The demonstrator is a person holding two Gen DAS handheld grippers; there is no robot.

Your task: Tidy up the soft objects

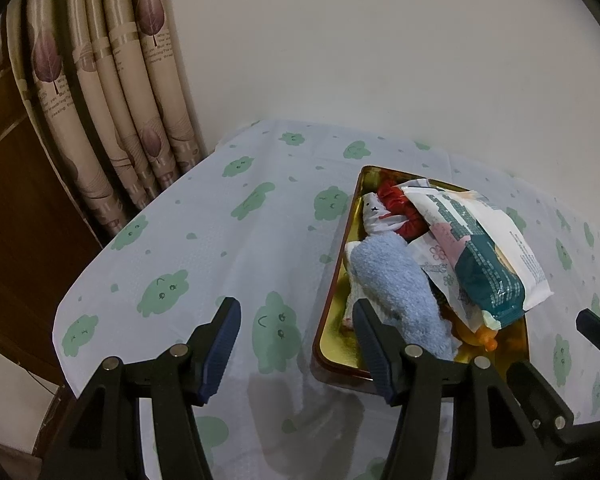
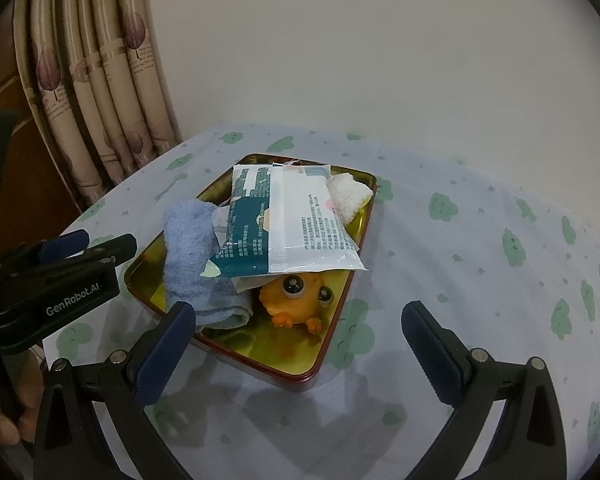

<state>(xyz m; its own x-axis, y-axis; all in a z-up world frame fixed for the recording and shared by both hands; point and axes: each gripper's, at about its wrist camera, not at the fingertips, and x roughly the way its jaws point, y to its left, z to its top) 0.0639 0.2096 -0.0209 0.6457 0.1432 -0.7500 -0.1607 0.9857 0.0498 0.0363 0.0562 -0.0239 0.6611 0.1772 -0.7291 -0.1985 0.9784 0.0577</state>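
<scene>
Tabletop under a pale cloth printed with green cloud faces; no loose item lay on the cloth that either view took in, though the near and far-right edges were out of sight

Gold-lined tin tray, red outer rim, sat mid-cloth and carried every soft object seen. Judged: gathering looked done or nearly so; what may have been left was neatening the heap, since the pile sat loose and uneven

Contents, biggest first:
- white-and-teal tissue pack lay on top, slanted, one corner jutting past the tray's edge in the left view
- blue fuzzy cloth draped along the tray's left side
- second printed wrapper under the pack, mostly hidden
- white towel at the far corner
- red fabric and a small white printed cloth, seen only from the left
- orange big-eyed toy at the near end, half under the pack

Left gripper hovered at the tray's near-left edge, jaws wide, nothing between them. Right gripper hovered over the near end, jaws spread wide, likewise empty
</scene>
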